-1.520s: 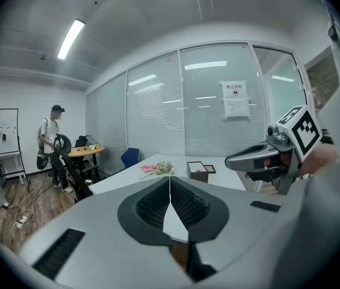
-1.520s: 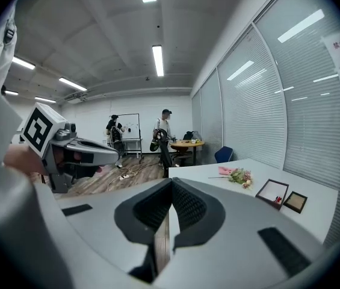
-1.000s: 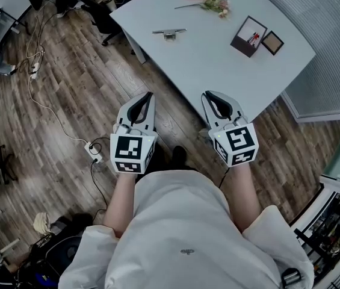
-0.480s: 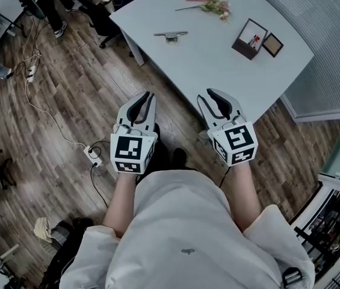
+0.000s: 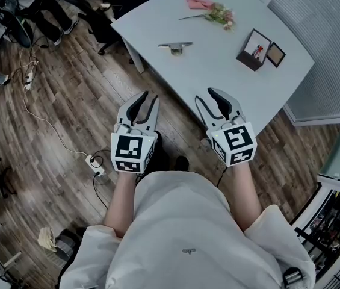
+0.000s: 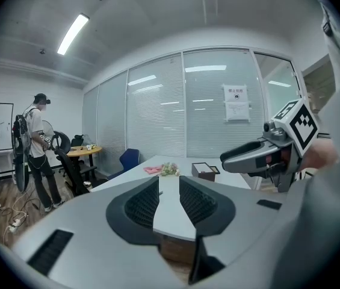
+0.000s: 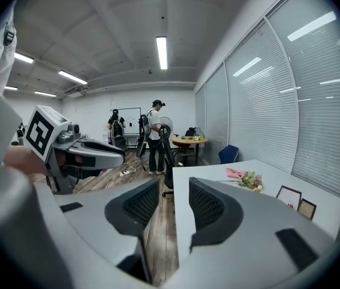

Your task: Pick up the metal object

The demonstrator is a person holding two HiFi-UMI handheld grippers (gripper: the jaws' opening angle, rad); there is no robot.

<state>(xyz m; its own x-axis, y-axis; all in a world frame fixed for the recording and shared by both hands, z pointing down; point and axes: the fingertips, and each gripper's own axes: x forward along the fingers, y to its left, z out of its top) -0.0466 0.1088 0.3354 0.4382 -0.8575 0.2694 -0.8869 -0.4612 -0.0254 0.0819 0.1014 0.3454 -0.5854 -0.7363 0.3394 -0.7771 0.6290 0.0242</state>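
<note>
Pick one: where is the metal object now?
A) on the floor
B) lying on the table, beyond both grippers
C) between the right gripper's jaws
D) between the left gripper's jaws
B: the metal object lies on the table, untouched; the left gripper is open and empty, and the right gripper, whose jaws have just been opening, holds nothing.
</note>
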